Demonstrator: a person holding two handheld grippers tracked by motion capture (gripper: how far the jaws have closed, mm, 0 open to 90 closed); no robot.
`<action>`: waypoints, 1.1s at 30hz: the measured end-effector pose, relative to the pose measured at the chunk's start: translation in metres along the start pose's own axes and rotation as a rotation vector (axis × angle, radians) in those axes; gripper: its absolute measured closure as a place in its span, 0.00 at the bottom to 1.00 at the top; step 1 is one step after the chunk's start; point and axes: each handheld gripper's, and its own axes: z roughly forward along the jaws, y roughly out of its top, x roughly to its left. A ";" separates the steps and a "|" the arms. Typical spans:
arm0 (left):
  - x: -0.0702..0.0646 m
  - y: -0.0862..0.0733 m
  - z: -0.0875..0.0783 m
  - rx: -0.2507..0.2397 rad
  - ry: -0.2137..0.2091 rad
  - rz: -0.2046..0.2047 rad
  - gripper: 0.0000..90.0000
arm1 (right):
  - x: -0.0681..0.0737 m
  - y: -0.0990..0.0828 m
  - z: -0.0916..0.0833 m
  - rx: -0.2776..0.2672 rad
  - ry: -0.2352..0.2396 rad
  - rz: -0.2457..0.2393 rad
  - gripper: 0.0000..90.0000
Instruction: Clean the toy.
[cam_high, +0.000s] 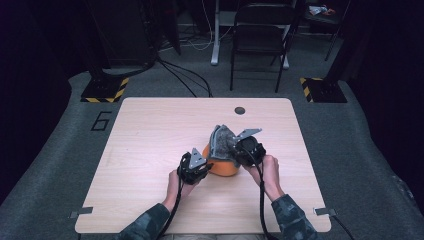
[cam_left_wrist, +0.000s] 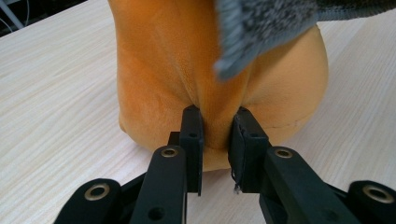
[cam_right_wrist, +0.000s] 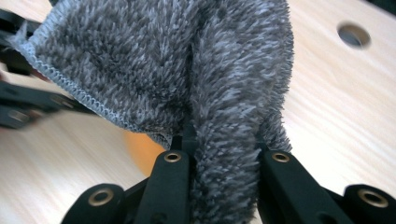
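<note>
Numeral "6" (cam_high: 102, 121) on floor beside table (cam_high: 150, 130)

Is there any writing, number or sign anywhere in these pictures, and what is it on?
"6": a large dark numeral on the grey floor mat, left of the wooden table.
Yellow-and-black hazard stripes, without words, mark the two black base plates on the floor.
The orange cloth and grey cloth bear no writing.

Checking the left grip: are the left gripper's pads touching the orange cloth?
Touching. The left gripper view shows the left gripper pinching a fold of the orange cloth between both pads.
</note>
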 end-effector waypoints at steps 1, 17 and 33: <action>0.000 0.000 0.000 0.001 -0.005 -0.002 0.85 | 0.004 0.002 0.002 0.002 -0.006 -0.032 0.87; 0.001 -0.001 0.002 -0.001 -0.012 -0.002 0.85 | -0.015 -0.022 0.017 0.094 -0.010 0.013 0.87; 0.004 -0.003 0.002 0.002 -0.017 -0.012 0.85 | -0.042 -0.054 0.049 0.235 -0.005 0.115 0.87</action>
